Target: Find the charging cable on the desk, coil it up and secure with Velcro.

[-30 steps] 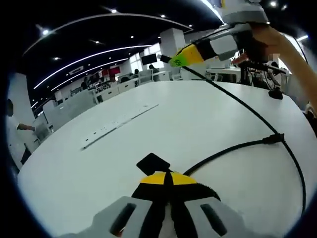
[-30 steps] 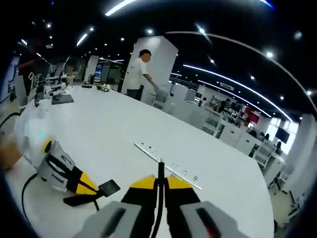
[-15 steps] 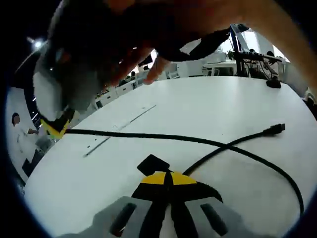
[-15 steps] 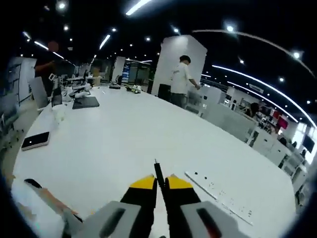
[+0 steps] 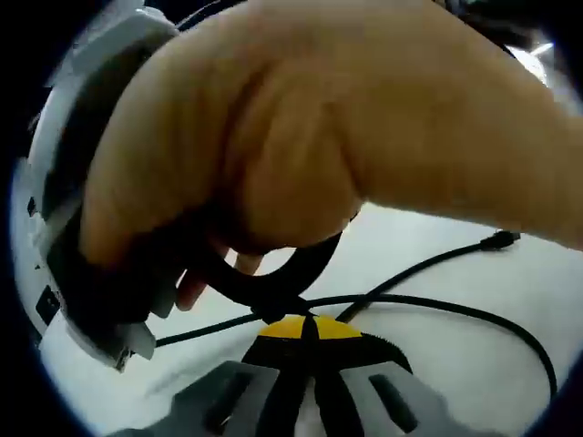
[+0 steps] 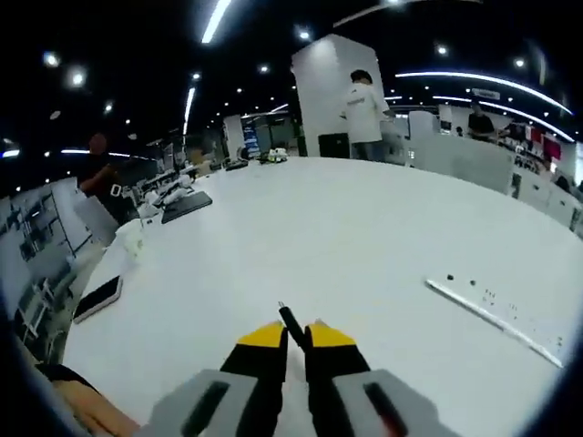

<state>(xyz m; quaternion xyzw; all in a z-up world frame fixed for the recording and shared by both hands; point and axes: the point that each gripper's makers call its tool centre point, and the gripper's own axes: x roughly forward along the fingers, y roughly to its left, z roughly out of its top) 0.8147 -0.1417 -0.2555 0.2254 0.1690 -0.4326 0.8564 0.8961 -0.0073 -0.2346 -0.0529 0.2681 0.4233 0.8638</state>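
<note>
Up close in the left gripper view, a person's hand [image 5: 301,137] is wrapping around the handle of the other gripper and looming across most of the frame. Below it, the left gripper [image 5: 307,330] is keeping its yellow-tipped fingers pressed together on the one black charging cable [image 5: 437,308], which is running out to the right across the white surface [image 5: 428,355], curving round, and ending in a plug [image 5: 499,241] lying flat further off. A second stretch of the same cable is crossing just in front of the fingers and heading left under the hand.

In the right gripper view, the right gripper [image 6: 293,337] is pinching the cable's other end [image 6: 291,322] between its narrow fingers, a short black tip sticking up past them. One long white strip with dark dots [image 6: 496,314] is lying on the surface to the right. One phone [image 6: 97,299] is resting near the left edge, a laptop [image 6: 185,202] further back, and one standing person [image 6: 366,114] in white at the far side.
</note>
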